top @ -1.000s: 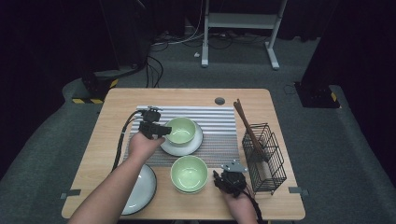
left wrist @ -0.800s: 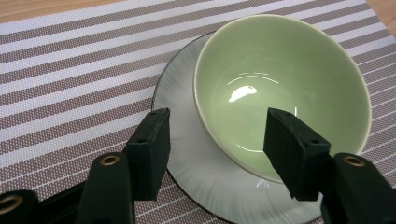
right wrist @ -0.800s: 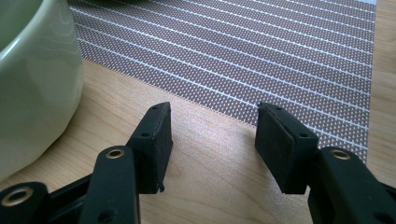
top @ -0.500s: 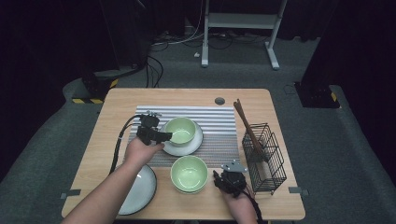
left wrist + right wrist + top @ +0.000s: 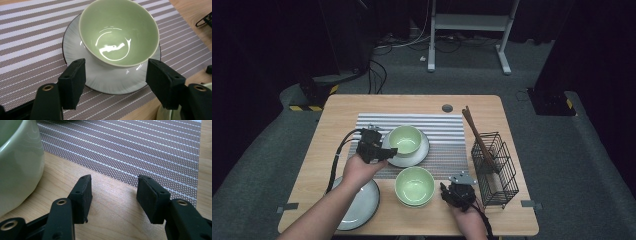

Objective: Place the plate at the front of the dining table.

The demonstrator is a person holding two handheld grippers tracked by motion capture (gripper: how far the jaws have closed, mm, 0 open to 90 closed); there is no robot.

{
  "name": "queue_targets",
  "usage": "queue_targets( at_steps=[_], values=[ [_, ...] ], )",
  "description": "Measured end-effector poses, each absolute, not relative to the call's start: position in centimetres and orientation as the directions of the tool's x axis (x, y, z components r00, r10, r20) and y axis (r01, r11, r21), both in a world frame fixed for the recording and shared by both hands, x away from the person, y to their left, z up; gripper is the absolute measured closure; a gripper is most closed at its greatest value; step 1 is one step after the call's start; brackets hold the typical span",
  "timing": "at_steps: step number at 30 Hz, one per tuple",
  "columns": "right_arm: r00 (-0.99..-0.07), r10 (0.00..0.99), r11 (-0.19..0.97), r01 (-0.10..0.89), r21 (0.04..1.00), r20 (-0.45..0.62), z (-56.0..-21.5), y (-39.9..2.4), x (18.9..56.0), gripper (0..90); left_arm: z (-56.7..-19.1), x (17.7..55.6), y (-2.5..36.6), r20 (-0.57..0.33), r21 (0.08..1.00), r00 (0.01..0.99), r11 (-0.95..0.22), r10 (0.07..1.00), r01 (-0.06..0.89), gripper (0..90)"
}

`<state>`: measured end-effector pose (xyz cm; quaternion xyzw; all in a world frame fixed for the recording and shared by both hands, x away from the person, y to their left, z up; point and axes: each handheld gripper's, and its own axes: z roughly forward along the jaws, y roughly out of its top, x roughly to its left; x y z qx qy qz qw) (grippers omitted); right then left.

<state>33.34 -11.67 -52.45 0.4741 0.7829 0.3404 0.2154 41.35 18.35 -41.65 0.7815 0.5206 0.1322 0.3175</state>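
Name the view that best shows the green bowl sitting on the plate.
The left gripper view: the bowl on the plate sits close up, its shiny inside plain, ahead of the open left claw. The high view shows it small. The right gripper view faces a different bowl.

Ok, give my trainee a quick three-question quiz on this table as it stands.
1. True or false: the far green bowl sits on a plate.
2. What is between the pads of the left gripper: A) a bowl rim, B) nothing, C) chopsticks?
3. Which thing holds the brown utensils?

Key:
1. True.
2. B; its jaws have just been opening, and they stand wide, short of the plate.
3. The black wire basket at the table's right side.
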Motion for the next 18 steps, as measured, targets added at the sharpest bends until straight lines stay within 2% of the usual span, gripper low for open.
queue_targets(
  at_steps=[14, 18],
  values=[
    [-0.456, 0.89, 0.318, 0.597, 0.737, -0.014, -52.4, -11.7, 33.3, 45.6, -42.3, 39.4, 19.0, -0.112, 0.654, 0.446, -0.272, 0.888, 0.706, 34.3],
    [-0.458, 0.889, 0.32, 0.595, 0.737, -0.016, -52.4, -11.7, 33.3, 45.4, -42.6, 38.7, 19.1, -0.096, 0.664, 0.445, -0.276, 0.89, 0.695, 31.1]
  ],
)
